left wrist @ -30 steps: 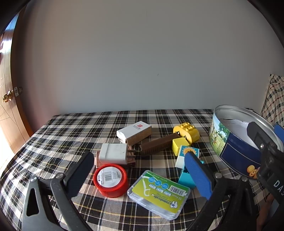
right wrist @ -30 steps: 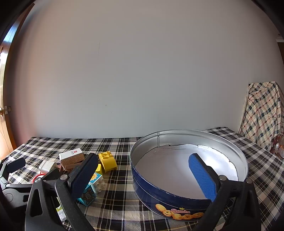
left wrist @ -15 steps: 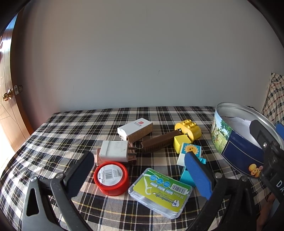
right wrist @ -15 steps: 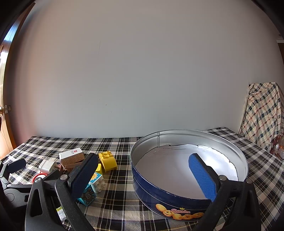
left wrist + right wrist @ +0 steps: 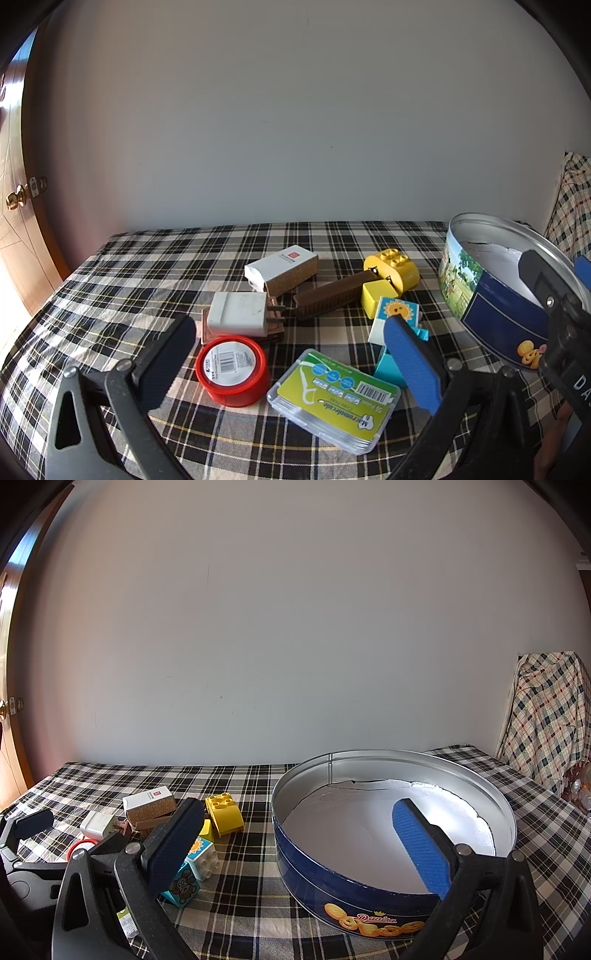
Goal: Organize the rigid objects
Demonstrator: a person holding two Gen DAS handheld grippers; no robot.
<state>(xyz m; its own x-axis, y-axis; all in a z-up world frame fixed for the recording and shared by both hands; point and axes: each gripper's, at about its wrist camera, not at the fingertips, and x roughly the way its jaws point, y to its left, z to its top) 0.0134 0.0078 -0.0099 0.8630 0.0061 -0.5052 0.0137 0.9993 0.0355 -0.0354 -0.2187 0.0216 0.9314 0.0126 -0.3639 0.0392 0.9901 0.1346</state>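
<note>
On the plaid cloth lie a red tape roll (image 5: pixel 232 369), a green floss case (image 5: pixel 334 398), a white charger (image 5: pixel 238 313), a white-and-tan box (image 5: pixel 280 268), a brown comb (image 5: pixel 332 294), yellow bricks (image 5: pixel 392 268) and a sun-printed block (image 5: pixel 394 316). My left gripper (image 5: pixel 291 363) hovers open over the tape roll and floss case, holding nothing. A round blue cookie tin (image 5: pixel 391 834) stands to the right, lined with white paper. My right gripper (image 5: pixel 301 843) stands open at the tin's near rim, empty. The block (image 5: pixel 195 856) and yellow brick (image 5: pixel 224 814) sit left of the tin.
A wall closes off the far side of the cloth-covered surface (image 5: pixel 122 288). A wooden door with a brass knob (image 5: pixel 15 199) is at the left. Plaid fabric (image 5: pixel 546 716) drapes over something at the far right.
The left gripper has lifted or tilted slightly, so the objects sit a little lower and nearer in its view. The right gripper has stayed put.
</note>
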